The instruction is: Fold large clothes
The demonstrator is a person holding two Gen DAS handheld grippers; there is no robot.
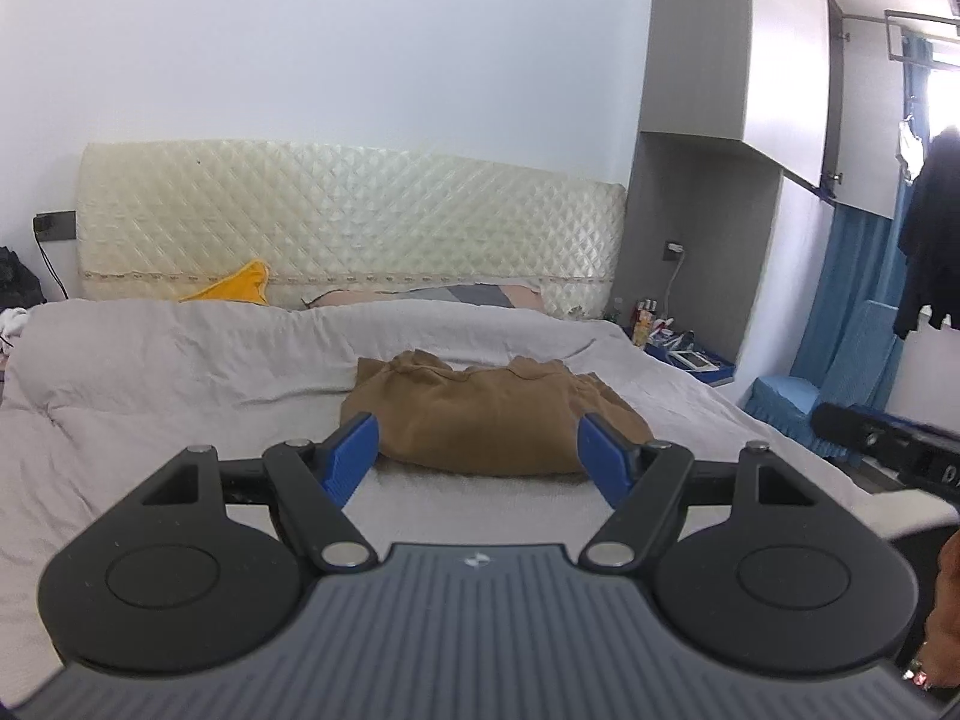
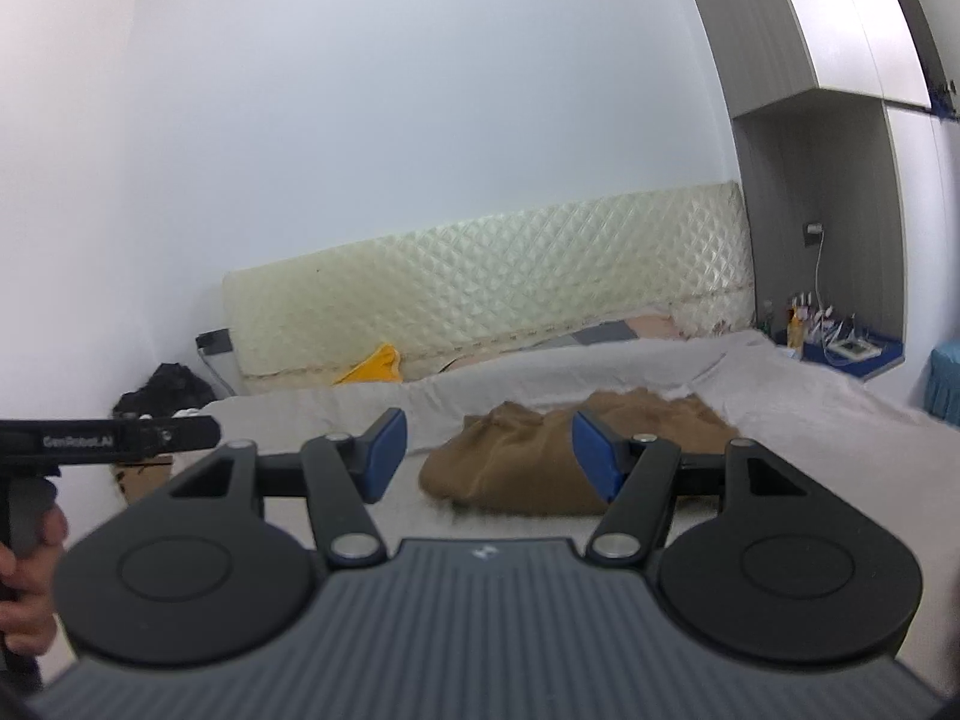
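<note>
A brown garment (image 1: 486, 414) lies in a folded, slightly rumpled bundle on the grey bed sheet (image 1: 180, 360). It also shows in the right wrist view (image 2: 516, 462). My left gripper (image 1: 480, 456) is open and empty, held above the bed just short of the garment. My right gripper (image 2: 486, 456) is open and empty too, held above the bed with the garment ahead and to its right. The right gripper's body shows at the right edge of the left wrist view (image 1: 888, 444). The left gripper's body shows at the left of the right wrist view (image 2: 102, 438).
A cream quilted headboard (image 1: 348, 222) stands against the wall behind the bed. A yellow cloth (image 1: 234, 285) and a patterned pillow (image 1: 420, 295) lie at the head. A cluttered bedside shelf (image 1: 684, 348), blue curtain (image 1: 852, 300) and grey cabinet (image 1: 708, 60) stand to the right.
</note>
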